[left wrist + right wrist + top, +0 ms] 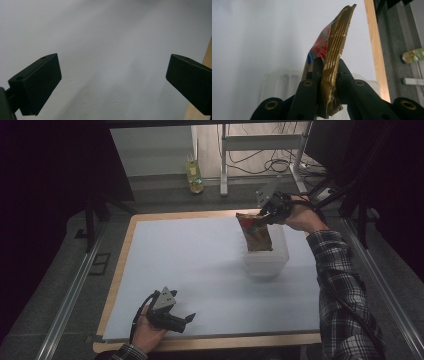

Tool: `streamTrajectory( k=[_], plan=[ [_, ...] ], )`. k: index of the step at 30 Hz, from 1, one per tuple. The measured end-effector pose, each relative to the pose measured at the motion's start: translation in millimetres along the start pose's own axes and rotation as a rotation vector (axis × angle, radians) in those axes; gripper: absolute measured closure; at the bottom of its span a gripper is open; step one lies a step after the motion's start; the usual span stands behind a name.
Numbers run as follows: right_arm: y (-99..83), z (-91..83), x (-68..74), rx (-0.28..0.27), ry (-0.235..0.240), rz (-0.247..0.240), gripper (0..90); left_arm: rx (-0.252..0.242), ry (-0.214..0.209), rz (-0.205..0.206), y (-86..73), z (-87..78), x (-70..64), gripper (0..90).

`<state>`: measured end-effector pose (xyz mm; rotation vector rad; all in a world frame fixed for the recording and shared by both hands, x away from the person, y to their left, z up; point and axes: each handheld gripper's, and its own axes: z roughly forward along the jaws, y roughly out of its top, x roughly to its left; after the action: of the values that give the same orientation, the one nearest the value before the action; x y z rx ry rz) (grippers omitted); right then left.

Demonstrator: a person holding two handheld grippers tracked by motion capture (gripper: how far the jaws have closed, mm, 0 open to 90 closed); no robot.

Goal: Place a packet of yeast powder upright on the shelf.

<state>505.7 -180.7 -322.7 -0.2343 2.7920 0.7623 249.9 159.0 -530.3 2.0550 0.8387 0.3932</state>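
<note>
A gold snack bag [255, 234] with red and blue print hangs upright, its lower end inside a clear plastic tub [267, 262] on the white table top. My right gripper [264, 211] is shut on the bag's crimped top edge. In the right gripper view the gold bag [334, 62] is pinched between the two black jaws of the right gripper [328, 75], with the tub [279, 82] behind. My left gripper [186, 319] rests near the table's front edge, open and holding nothing. The left gripper [112, 82] shows its jaws far apart over bare white surface.
The white sheet [190, 265] lies on a wooden board with its edge showing at the front [210, 342]. A yellow-green packet [194, 176] lies on the floor beyond the table, beside metal desk legs [223, 165] and cables.
</note>
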Motion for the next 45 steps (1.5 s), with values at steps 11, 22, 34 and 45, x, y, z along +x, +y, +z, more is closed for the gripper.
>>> streamTrajectory(
  k=[11, 22, 34, 45],
  plan=[
    [-34.4, 10.6, 6.2, 0.021, 0.008, 0.067, 81.5, 0.007, -0.003, 0.003, 0.1, 0.7, -0.3, 0.0],
    [-84.4, 4.2, 19.8, -0.058, -0.027, 0.217, 79.9, 0.013, -0.004, 0.006, 0.5, 2.3, -2.0, 0.0],
    [-110.8, -2.0, 31.6, -0.101, -0.07, 0.346, 69.0, 0.018, -0.004, 0.009, 0.9, 3.8, -3.2, 0.1],
    [-94.2, -2.4, 38.6, -0.09, -0.124, 0.373, 53.1, 0.017, -0.003, 0.01, 1.0, 3.4, -3.5, 0.1]
  ],
)
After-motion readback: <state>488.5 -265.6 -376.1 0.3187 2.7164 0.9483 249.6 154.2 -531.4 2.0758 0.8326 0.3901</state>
